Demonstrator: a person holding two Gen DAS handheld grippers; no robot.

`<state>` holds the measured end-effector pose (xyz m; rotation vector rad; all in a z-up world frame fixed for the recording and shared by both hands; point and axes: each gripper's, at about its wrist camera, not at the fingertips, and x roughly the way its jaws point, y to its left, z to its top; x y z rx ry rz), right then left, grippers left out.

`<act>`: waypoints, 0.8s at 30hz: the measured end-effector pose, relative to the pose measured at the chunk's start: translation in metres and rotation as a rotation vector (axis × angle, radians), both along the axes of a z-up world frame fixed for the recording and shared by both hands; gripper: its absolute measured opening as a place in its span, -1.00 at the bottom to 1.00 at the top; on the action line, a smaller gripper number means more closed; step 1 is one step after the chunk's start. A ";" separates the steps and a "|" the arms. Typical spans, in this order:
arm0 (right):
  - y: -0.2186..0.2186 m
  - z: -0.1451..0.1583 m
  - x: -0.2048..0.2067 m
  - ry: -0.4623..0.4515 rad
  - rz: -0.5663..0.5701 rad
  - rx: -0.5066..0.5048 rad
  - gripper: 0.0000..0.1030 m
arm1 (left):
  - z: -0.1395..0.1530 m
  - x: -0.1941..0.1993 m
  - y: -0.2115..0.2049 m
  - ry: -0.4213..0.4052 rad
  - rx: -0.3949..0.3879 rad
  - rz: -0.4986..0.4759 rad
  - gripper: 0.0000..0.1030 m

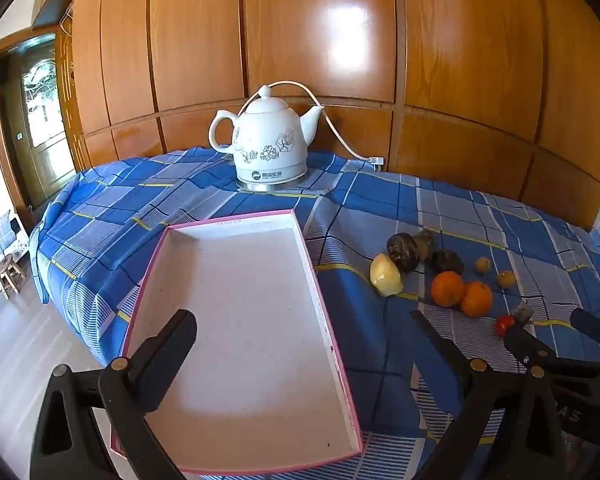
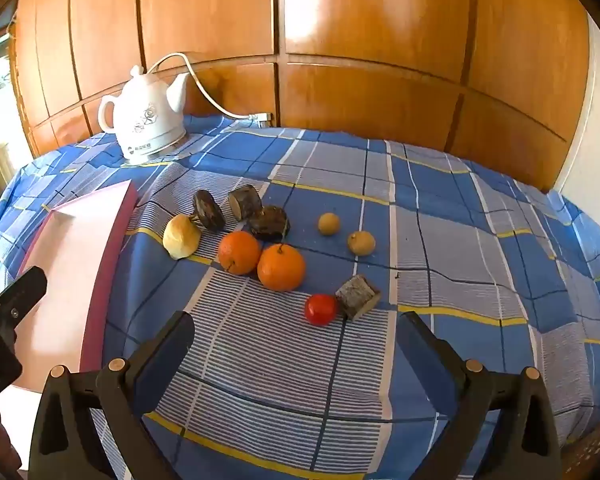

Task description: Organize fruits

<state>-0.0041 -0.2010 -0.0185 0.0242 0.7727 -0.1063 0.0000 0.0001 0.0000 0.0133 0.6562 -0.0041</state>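
A pink-rimmed white tray (image 1: 236,320) lies empty on the blue plaid cloth; its edge shows in the right wrist view (image 2: 112,240). To its right lie a yellow fruit (image 2: 181,237), two oranges (image 2: 240,252) (image 2: 281,267), a red tomato (image 2: 320,309), two small tan fruits (image 2: 329,223) (image 2: 361,243) and several dark wood chunks (image 2: 208,210). My left gripper (image 1: 304,332) is open and empty over the tray. My right gripper (image 2: 296,332) is open and empty, just short of the tomato.
A white ceramic kettle (image 1: 266,142) with a cord stands at the table's back by the wooden panel wall (image 1: 340,40). A cut wood block (image 2: 358,296) touches the tomato. The table drops off at the left toward the floor (image 1: 16,352).
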 end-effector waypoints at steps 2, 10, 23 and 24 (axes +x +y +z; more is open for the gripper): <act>-0.001 0.000 -0.002 0.007 -0.002 0.010 0.99 | 0.000 0.000 0.000 0.002 0.005 -0.002 0.99; 0.005 0.001 0.005 0.018 0.040 -0.015 0.98 | -0.007 0.002 0.005 0.011 -0.010 0.013 0.99; 0.012 0.008 0.001 -0.002 0.041 -0.022 0.98 | -0.008 0.001 0.004 0.005 -0.028 -0.008 0.99; 0.011 0.008 0.000 -0.006 0.039 -0.024 0.98 | -0.007 0.001 0.004 0.004 -0.031 -0.009 0.99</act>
